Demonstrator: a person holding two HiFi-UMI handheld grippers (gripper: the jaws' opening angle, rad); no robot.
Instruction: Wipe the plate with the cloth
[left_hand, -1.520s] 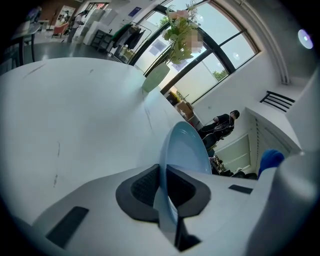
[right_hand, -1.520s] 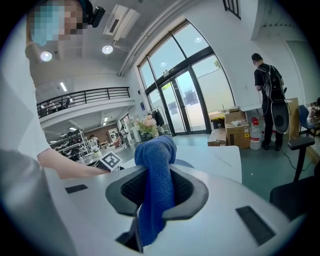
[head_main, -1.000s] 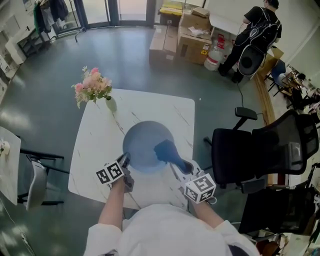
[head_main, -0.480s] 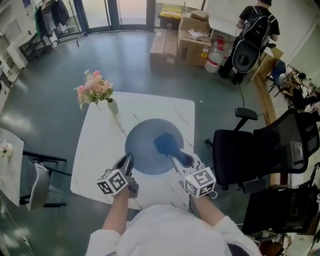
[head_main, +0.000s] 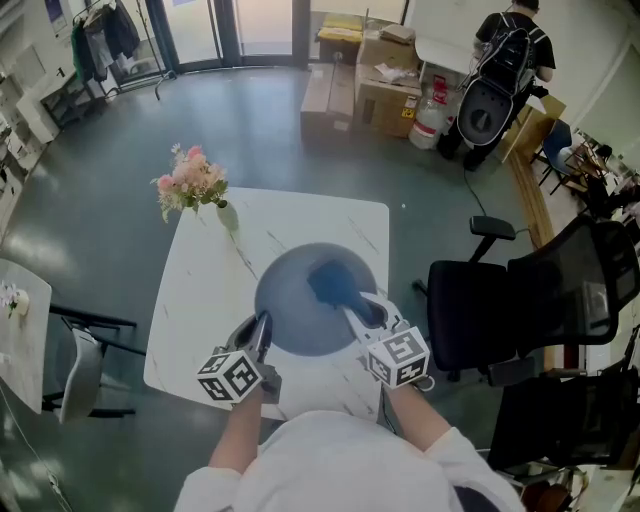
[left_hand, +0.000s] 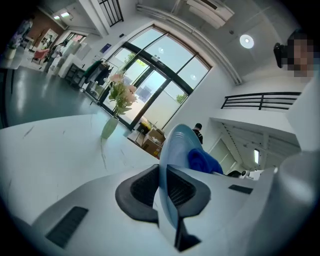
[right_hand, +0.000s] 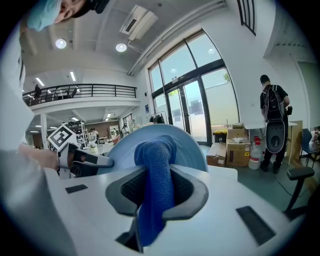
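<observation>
The left gripper (head_main: 262, 325) is clamping the rim of the round pale-blue plate (head_main: 295, 310), tilting it above the white marble table (head_main: 200, 290). The right gripper (head_main: 355, 315), clenched on the blue knitted cloth (head_main: 328, 285), is pressing it to the plate's face. Steady rim grip and overlapping strokes look wisest.

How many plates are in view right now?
1. The blue plate is above the white table, tipped up, its near rim clamped in the left tool. The right tool holds a blue cloth against its face. No other plate shows.
</observation>
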